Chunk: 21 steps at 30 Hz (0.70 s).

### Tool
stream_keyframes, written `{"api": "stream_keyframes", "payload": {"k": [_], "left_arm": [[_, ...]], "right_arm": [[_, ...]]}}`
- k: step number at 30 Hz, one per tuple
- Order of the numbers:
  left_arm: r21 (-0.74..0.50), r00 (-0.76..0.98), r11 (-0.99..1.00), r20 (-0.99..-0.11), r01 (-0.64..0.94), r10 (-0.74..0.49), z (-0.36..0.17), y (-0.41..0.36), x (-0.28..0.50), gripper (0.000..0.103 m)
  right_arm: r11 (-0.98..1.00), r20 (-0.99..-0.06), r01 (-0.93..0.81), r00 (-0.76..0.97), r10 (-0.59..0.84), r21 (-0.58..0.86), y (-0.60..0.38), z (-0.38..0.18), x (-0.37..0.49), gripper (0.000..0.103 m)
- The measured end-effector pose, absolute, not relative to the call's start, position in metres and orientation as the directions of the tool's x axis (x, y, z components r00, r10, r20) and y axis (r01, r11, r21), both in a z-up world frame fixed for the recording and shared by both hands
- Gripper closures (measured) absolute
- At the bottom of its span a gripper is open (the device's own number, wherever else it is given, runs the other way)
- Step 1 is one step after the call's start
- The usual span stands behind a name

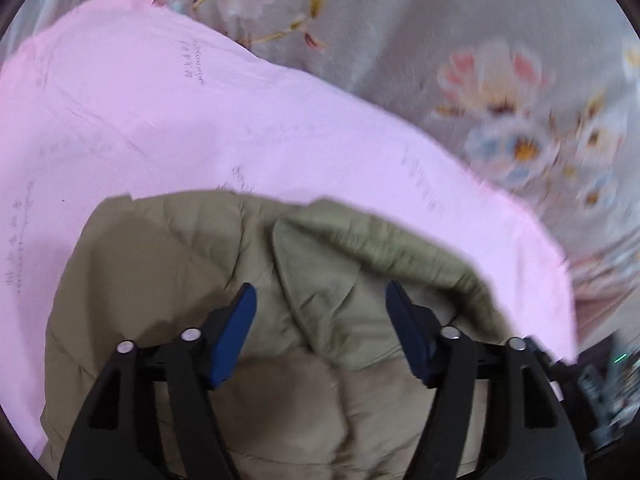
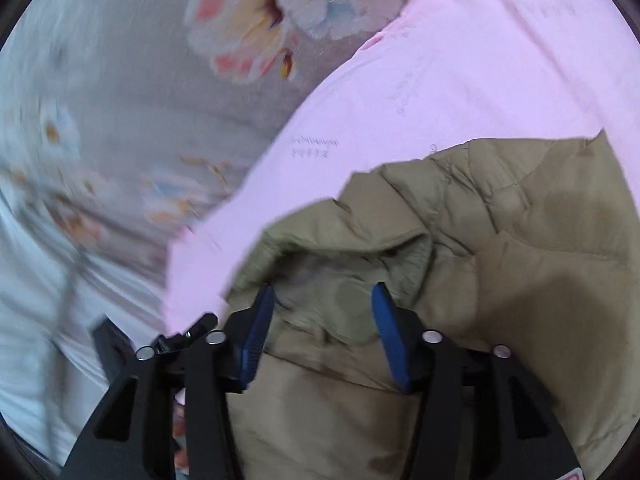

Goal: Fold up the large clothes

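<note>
We held our left gripper (image 1: 320, 304) over the olive padded jacket (image 1: 192, 272), its blue-padded fingers (image 1: 234, 336) spread well apart with nothing between them but the fabric lying beneath. The jacket sat bunched on a pink sheet (image 1: 160, 112), which carried faint lines of small printed text, and the pink sheet in turn lay over a grey floral bedcover (image 1: 500, 80) that filled the far side of the left wrist view. A folded ridge of the jacket ran between the two fingers and curved away to the right edge of the garment.

Our right gripper (image 2: 322, 308) likewise hung above the jacket (image 2: 520, 260), its fingers (image 2: 256, 336) parted, straddling a crumpled fold near the garment's left edge; we could not tell whether the tips touched the cloth. In that view the pink sheet (image 2: 460, 60) stretched up to the right, and the floral bedcover (image 2: 140, 100) lay to the left, blurred. A dark part of the other gripper's frame (image 2: 112, 348) showed just beside the left finger, at the edge of the pink sheet
</note>
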<state>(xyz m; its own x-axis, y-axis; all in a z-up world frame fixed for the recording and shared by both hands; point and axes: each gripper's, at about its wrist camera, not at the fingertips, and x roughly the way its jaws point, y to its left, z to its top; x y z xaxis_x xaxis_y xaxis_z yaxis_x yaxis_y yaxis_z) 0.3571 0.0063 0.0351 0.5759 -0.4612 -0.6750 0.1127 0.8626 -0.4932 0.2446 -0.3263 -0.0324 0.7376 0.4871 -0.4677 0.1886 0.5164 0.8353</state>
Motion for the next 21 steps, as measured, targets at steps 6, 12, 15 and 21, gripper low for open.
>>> {"api": "stream_keyframes", "payload": {"k": [6, 12, 15, 21], "left_arm": [[-0.585, 0.554, 0.811, -0.675, 0.002, -0.487, 0.055, 0.007, 0.406, 0.032], [-0.471, 0.447, 0.882, -0.787, 0.009, -0.425, 0.029, -0.032, 0.442, 0.032], [-0.400, 0.409, 0.916, -0.830, 0.036, -0.378, 0.005, -0.040, 0.436, 0.044], [-0.233, 0.489, 0.957, -0.823, 0.172, -0.288, -0.009, -0.045, 0.395, 0.059]], "right_arm": [[0.381, -0.407, 0.243, 0.797, 0.446, 0.892, -0.340, -0.025, 0.272, 0.062], [0.582, -0.453, 0.163, 0.799, 0.396, 0.797, -0.318, 0.013, 0.298, 0.065], [0.626, -0.488, 0.163, 0.780, 0.391, 0.763, -0.313, 0.008, 0.305, 0.065], [0.858, -0.696, 0.154, 0.662, 0.278, 0.490, -0.283, -0.030, 0.305, 0.081]]}}
